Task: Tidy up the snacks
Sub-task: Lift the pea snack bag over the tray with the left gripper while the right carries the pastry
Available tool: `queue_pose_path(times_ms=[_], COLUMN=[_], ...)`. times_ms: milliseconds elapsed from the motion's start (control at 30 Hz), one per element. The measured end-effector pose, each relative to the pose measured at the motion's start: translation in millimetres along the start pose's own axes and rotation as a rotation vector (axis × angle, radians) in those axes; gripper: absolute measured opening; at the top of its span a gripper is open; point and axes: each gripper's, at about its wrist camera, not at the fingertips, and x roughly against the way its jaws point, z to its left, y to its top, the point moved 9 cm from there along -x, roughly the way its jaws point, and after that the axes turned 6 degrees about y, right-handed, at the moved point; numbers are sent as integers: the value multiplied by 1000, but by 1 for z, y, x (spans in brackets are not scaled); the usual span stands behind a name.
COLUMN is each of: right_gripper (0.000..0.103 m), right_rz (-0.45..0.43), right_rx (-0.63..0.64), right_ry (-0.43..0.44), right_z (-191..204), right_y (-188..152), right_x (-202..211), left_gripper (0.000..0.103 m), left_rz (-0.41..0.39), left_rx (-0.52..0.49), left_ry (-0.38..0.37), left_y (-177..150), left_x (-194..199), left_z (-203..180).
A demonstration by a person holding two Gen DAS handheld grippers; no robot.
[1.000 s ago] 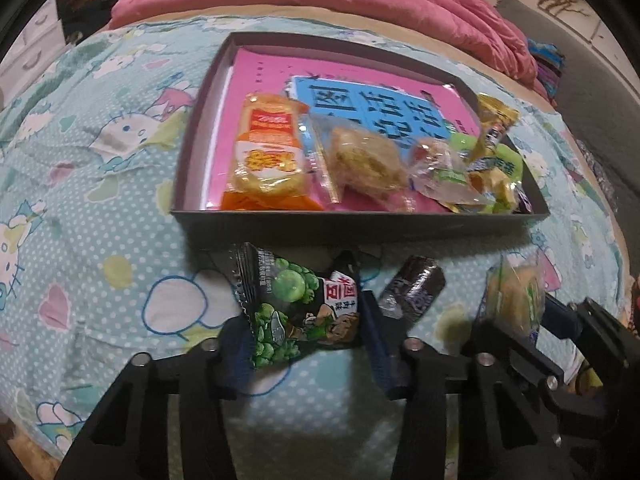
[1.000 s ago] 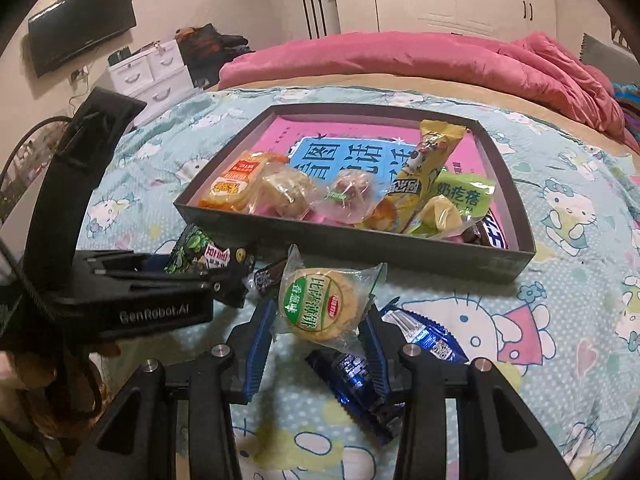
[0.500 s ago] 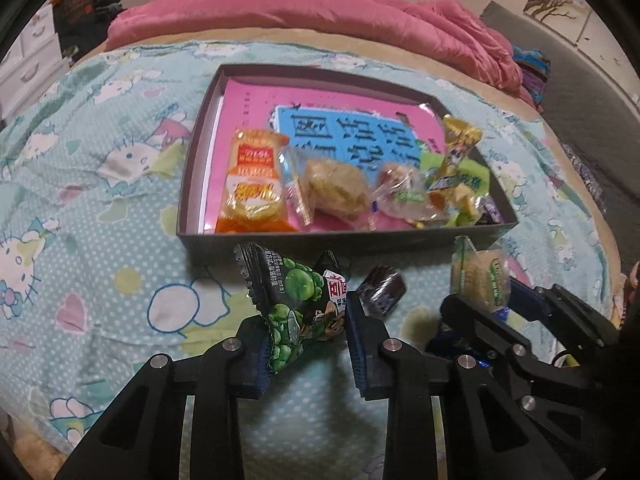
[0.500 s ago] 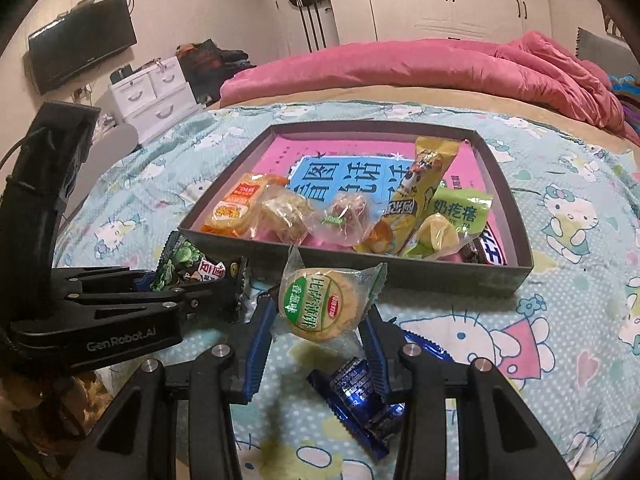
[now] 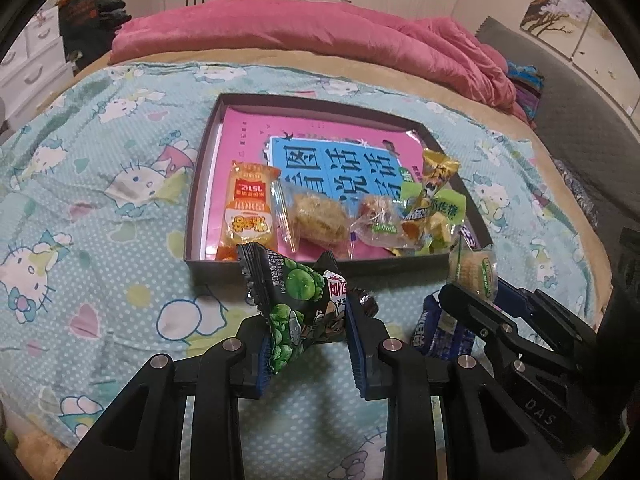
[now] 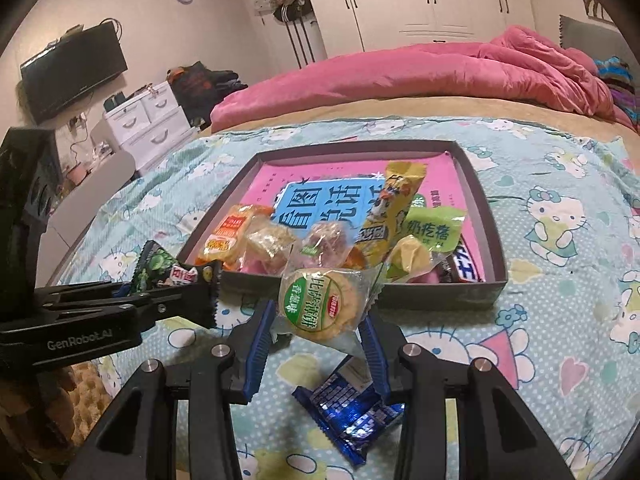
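My left gripper (image 5: 306,316) is shut on a black-and-green pea snack packet (image 5: 296,300) and holds it above the bedsheet, just in front of the dark tray (image 5: 200,184). My right gripper (image 6: 318,320) is shut on a round biscuit in a clear wrapper (image 6: 320,304), also lifted in front of the tray (image 6: 490,216). The tray holds several snacks on a pink and blue book. A blue wrapped snack (image 6: 352,408) lies on the sheet under the right gripper. A small dark candy (image 5: 366,300) lies behind the left gripper.
A pink duvet (image 5: 320,36) lies across the bed behind the tray. White drawers (image 6: 148,124) and a wall TV (image 6: 72,72) stand at the left. The Hello Kitty sheet (image 5: 100,208) spreads around the tray.
Both grippers have risen and drawn back from the tray with their snacks still held. The tray looks smaller and farther away.
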Motion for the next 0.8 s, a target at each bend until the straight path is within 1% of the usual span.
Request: queue_pose_path(times_ms=[333, 567, 800], right_gripper=[43, 43, 43], right_rz=[-32, -58, -82], right_rx=[-47, -109, -149], right_ry=[-31, -58, -81], right_z=[-26, -57, -76], right_y=[12, 19, 23], right_x=[9, 18, 24], left_gripper=[32, 32, 32], left_rz=[-19, -28, -22], left_rx=[9, 4, -22], left_ry=[-14, -31, -50], left_y=[12, 23, 28], left_x=[6, 5, -3], left_z=[-5, -18, -37])
